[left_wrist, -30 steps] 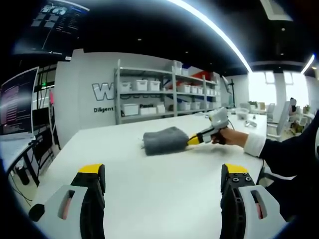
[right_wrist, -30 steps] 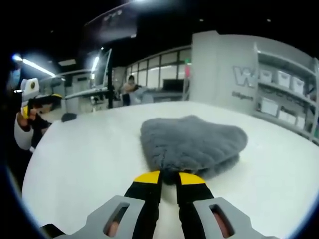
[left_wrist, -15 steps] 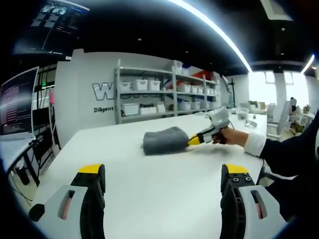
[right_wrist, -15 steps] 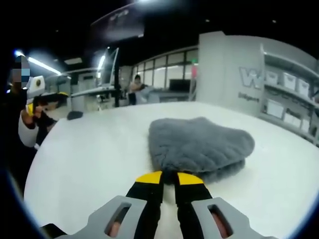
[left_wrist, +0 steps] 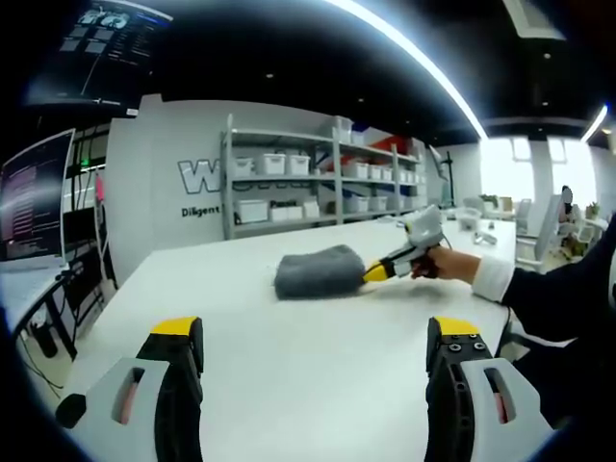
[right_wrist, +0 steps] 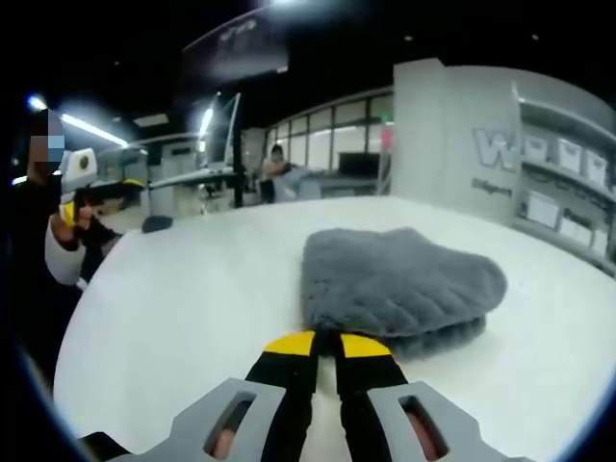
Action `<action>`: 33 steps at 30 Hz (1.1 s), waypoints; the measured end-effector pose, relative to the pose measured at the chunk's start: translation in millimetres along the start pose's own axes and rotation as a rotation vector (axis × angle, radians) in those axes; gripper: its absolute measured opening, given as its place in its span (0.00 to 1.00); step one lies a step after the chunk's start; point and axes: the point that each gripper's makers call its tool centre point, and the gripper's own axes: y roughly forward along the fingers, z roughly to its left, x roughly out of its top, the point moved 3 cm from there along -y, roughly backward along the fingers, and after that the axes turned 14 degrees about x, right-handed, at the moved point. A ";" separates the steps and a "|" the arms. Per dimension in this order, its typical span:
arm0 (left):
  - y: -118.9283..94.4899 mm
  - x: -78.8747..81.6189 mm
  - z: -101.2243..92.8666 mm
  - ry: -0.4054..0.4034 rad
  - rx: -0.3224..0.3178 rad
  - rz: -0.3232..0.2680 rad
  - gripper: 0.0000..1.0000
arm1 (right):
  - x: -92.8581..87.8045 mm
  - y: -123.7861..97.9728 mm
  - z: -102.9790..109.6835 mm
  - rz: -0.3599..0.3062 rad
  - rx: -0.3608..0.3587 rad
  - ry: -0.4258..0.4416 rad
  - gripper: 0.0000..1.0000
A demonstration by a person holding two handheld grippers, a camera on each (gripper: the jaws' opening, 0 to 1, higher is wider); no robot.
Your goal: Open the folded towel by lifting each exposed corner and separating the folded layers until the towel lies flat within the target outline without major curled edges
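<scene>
A grey fluffy folded towel [left_wrist: 318, 272] [right_wrist: 399, 289] lies on the white table [left_wrist: 289, 375], still in a thick bundle. My right gripper [right_wrist: 327, 339] is shut, its yellow-tipped jaws pinched at the towel's near edge, low over the table. In the left gripper view the right gripper [left_wrist: 377, 271] comes in from the right, held by a hand [left_wrist: 445, 262], its tip against the towel's right side. My left gripper [left_wrist: 316, 337] stands open well short of the towel, nothing between its jaws. The left gripper [right_wrist: 96, 192] appears far left in the right gripper view.
The white table [right_wrist: 173, 298] spreads wide around the towel. Shelves with white bins [left_wrist: 318, 178] line the back wall. Monitors [left_wrist: 34, 197] stand at the left. A small dark object [right_wrist: 154, 223] lies on the far side of the table. A person's dark sleeve [left_wrist: 549, 298] crosses at the right.
The right gripper has swung a little, so the towel sits further right in its view. In the left gripper view the towel's left edge has crept slightly left. The left gripper has stayed still.
</scene>
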 end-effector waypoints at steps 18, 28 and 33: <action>0.7 -2.0 1.2 0.000 0.002 0.008 0.94 | 2.2 5.0 11.5 -0.022 0.082 0.019 0.02; 1.5 -3.7 2.6 -0.003 0.005 0.012 0.94 | 5.7 7.4 19.7 -0.038 0.131 0.020 0.02; 2.1 -4.3 2.6 -0.003 0.004 0.014 0.94 | 5.8 9.1 22.7 -0.033 0.144 0.015 0.02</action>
